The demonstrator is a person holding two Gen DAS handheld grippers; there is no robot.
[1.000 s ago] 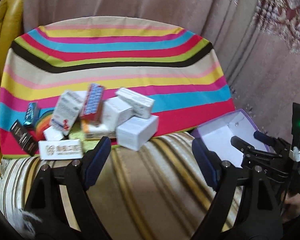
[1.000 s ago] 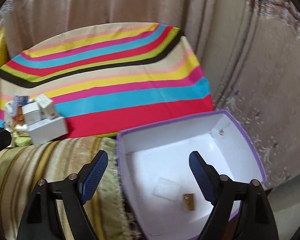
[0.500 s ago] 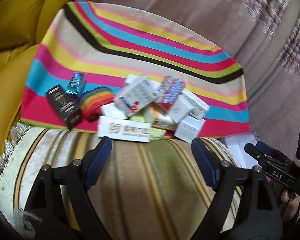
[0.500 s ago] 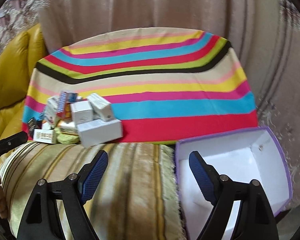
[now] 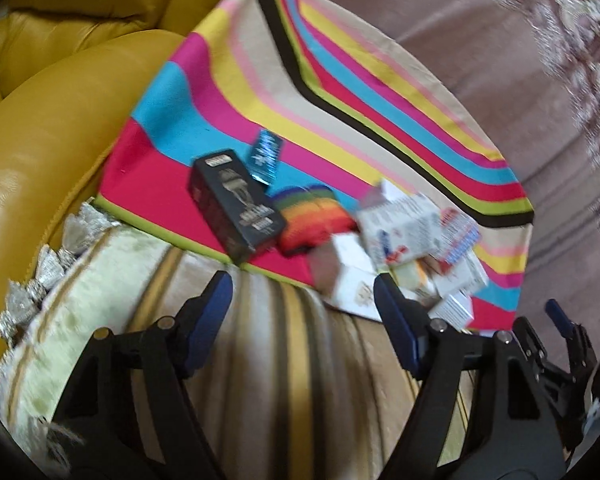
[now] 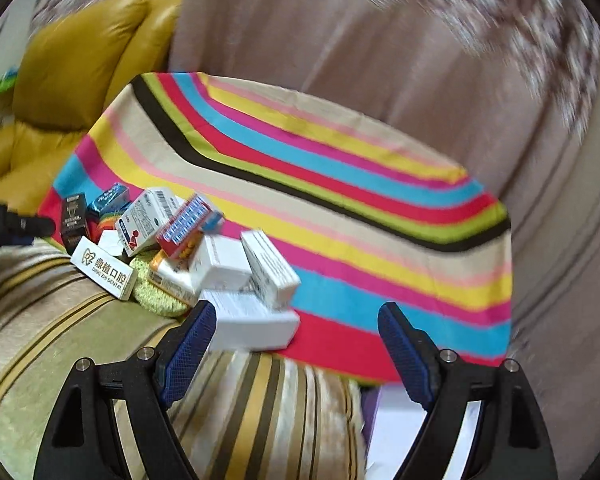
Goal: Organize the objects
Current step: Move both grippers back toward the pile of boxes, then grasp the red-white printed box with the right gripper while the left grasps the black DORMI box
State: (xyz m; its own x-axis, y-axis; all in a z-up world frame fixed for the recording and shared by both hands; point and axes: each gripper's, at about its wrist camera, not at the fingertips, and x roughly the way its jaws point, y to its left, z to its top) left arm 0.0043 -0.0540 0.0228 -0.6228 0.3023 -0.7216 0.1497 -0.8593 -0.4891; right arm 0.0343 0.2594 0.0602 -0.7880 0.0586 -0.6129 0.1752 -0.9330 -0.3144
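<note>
A heap of small cartons crowds the near edge of a striped cloth, whose far stripes lie bare up to a pleated curtain. The left gripper, jaws closing on nothing, hangs over a plush ribbed cover just short of a black box at the heap's left end. The right gripper stands apart, empty, beside a white carton. A purple-rimmed box shows below the cloth, contents unseen

Both tongs: black plastic arms, silver screws, blue textured pads.
</note>
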